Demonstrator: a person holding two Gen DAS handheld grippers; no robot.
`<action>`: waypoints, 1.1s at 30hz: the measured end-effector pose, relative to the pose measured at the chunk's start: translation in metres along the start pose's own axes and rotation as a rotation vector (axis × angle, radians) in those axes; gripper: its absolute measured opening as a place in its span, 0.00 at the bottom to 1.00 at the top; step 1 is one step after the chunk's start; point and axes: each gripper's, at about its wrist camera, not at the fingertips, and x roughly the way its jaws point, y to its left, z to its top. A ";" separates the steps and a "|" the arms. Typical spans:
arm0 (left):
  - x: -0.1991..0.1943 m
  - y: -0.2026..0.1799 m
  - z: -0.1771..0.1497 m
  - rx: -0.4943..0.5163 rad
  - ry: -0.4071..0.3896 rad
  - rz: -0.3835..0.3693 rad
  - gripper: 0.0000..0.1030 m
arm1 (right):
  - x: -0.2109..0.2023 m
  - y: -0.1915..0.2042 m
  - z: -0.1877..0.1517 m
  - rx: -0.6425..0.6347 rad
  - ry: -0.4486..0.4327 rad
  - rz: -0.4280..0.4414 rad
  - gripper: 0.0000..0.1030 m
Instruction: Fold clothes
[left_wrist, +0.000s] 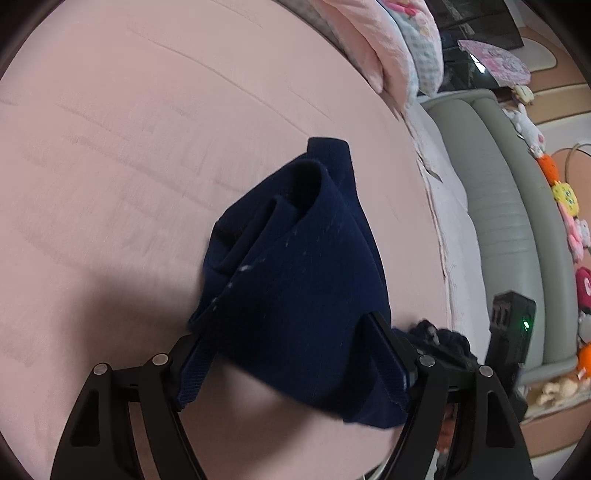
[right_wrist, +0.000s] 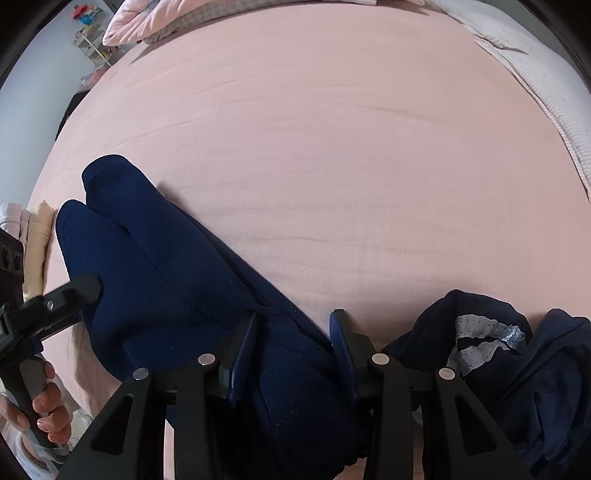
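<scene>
A navy blue garment (left_wrist: 291, 266) lies bunched and partly folded on the pink bed sheet (left_wrist: 129, 166). My left gripper (left_wrist: 284, 339) has its jaws spread wide, with the garment's ribbed hem lying between and over the fingers. In the right wrist view the same garment (right_wrist: 173, 277) runs diagonally from upper left down between my right gripper's fingers (right_wrist: 295, 332), which stand apart around the cloth. The left gripper's finger (right_wrist: 74, 290) shows at the left edge, touching the garment, with the person's hand below it.
A second dark garment with pale lace trim (right_wrist: 491, 350) lies at the lower right. Folded pale clothes (right_wrist: 35, 236) sit at the left edge. Pink bedding (left_wrist: 369, 44) is piled at the bed's far end. A grey padded bed frame (left_wrist: 498, 206) with plush toys lies to the right.
</scene>
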 end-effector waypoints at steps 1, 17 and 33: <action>0.001 0.000 0.000 -0.006 -0.007 0.007 0.75 | -0.001 0.000 0.000 0.000 0.000 -0.002 0.39; 0.022 -0.021 0.001 0.134 -0.080 0.141 0.75 | -0.010 -0.004 -0.004 0.011 -0.012 -0.018 0.41; 0.023 -0.027 -0.014 0.293 -0.139 0.271 0.45 | -0.028 0.001 -0.007 0.025 -0.026 -0.071 0.47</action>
